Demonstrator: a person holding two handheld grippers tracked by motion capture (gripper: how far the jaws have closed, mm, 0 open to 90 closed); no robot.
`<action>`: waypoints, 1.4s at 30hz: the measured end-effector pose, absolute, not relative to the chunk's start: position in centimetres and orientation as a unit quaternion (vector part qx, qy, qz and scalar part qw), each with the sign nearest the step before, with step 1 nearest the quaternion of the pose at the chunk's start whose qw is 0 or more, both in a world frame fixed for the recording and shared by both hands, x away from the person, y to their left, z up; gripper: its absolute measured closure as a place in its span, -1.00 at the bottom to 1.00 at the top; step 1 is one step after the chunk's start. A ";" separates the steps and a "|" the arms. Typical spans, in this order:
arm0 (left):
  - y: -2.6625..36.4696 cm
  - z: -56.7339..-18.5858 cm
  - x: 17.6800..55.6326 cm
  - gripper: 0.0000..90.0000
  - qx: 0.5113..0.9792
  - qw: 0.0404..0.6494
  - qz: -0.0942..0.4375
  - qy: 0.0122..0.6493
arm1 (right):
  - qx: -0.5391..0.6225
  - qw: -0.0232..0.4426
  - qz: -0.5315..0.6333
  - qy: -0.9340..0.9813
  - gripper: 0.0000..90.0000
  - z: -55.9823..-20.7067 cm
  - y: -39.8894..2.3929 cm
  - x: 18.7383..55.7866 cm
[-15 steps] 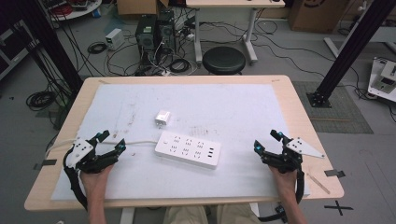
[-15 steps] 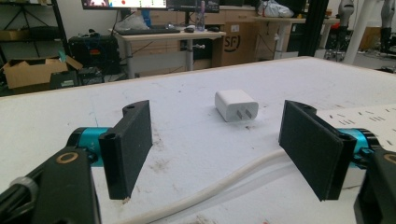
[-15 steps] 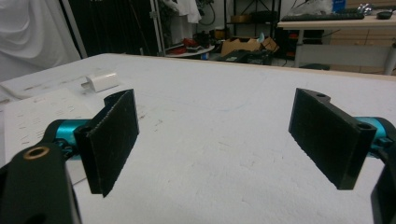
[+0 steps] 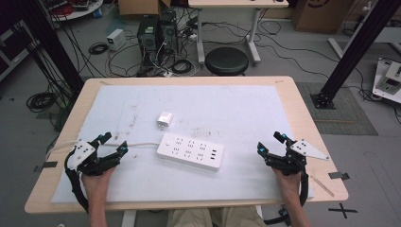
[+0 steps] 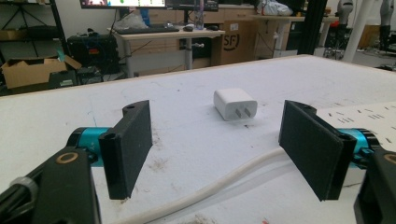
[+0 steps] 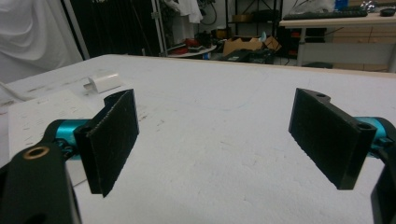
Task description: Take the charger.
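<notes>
High view: both grippers low at the near edge of the white mat (image 4: 142, 101), well apart. Left gripper (image 4: 113, 144) released, nothing between its jaws, just beside the white cord (image 4: 139, 144). Right gripper (image 4: 270, 143) likewise released and holding nothing, on bare mat. Power strip (image 4: 190, 151) flat between the two, nearer the left one; small charger (image 4: 165, 118) just beyond it, apart from it.

Left gripper view: jaws spread wide, charger (image 5: 235, 103) lying ahead between them with its two prongs facing the camera, a detail too small to read from above. Cord (image 5: 219, 186) curving under the gap, untouched; corner of the power strip (image 5: 362, 114) at the right.

Right gripper view: jaws wide, bare mat between. Charger (image 6: 103, 82) far off at the left, seen from its back, power strip (image 6: 42, 114) behind the left jaw.
</notes>
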State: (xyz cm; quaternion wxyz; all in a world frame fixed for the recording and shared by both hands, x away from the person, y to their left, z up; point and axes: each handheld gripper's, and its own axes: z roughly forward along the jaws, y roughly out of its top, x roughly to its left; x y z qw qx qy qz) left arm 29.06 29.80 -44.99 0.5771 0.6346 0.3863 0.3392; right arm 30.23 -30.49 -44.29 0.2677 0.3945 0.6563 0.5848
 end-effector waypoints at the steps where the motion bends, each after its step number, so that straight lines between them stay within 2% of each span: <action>1: 29.8 -45.0 29.1 -0.43 0.634 0.578 0.339 0.387 | 0.397 0.265 0.586 0.655 -0.64 -44.3 -30.5 30.2; 25: 29.3 -44.9 29.7 -0.44 0.640 0.560 0.322 0.416 | 0.393 0.271 0.585 0.656 -0.64 -44.3 -30.3 30.0; 31: 28.3 -43.2 29.9 -0.44 0.653 0.545 0.336 0.404 | 0.387 0.272 0.580 0.663 -0.64 -44.3 -30.2 30.0; 36: 27.4 -41.4 30.7 -0.36 0.670 0.535 0.319 0.404 | 0.389 0.272 0.579 0.663 -0.64 -44.2 -30.1 30.0; 42: 25.8 -40.0 31.8 -0.37 0.686 0.502 0.324 0.415 | 0.386 0.273 0.577 0.666 -0.64 -44.3 -30.1 30.0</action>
